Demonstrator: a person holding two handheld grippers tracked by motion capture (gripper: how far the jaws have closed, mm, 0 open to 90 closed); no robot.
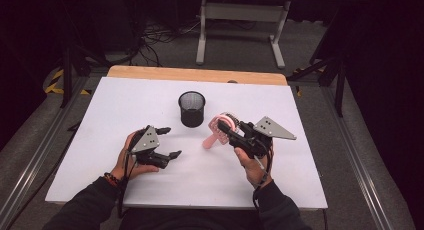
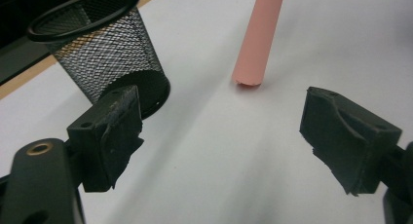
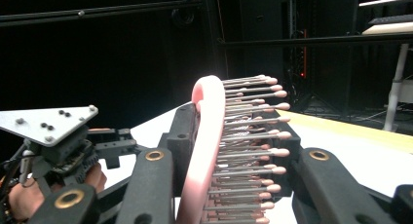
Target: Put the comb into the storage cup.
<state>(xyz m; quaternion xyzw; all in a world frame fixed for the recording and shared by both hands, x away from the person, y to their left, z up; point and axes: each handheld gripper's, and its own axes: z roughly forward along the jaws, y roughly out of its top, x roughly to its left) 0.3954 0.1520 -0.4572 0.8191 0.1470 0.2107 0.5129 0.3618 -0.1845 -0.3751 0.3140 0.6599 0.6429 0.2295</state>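
**Right gripper has the pink brush by the head; left gripper stands wide, nothing in it**

From my seat at the remote station: the right gripper point(image 1: 226, 130) is clamped on the head of the pink plastic hairbrush w/ metal, pink-tipped bristles point(image 1: 218, 128). In the right gripper view the brush head point(image 3: 207, 151) stands on edge between the two black jaws, one jaw against its smooth back, the other on the bristle side, bristles pointing to that view's right. In the high view the brush handle hangs down and toward the person, its end at or just above the white table top point(image 1: 150, 97); I can't tell whether it touches.

The left gripper point(image 1: 169, 142) is wide apart, nothing between the jaws. In the left gripper view I see bare white surface between the pads point(image 2: 109, 136), and the round end of the pink handle point(image 2: 255, 36) a bit beyond them, approx. centre of the gap. Left gripper lies toward the near-left part of the table top, right gripper a little right of centre.

The black wire-mesh pen cup point(image 1: 192, 108) stands upright near the table top's middle, closer to the far edge, between the two grippers and just left of the brush head. It's apart from both.
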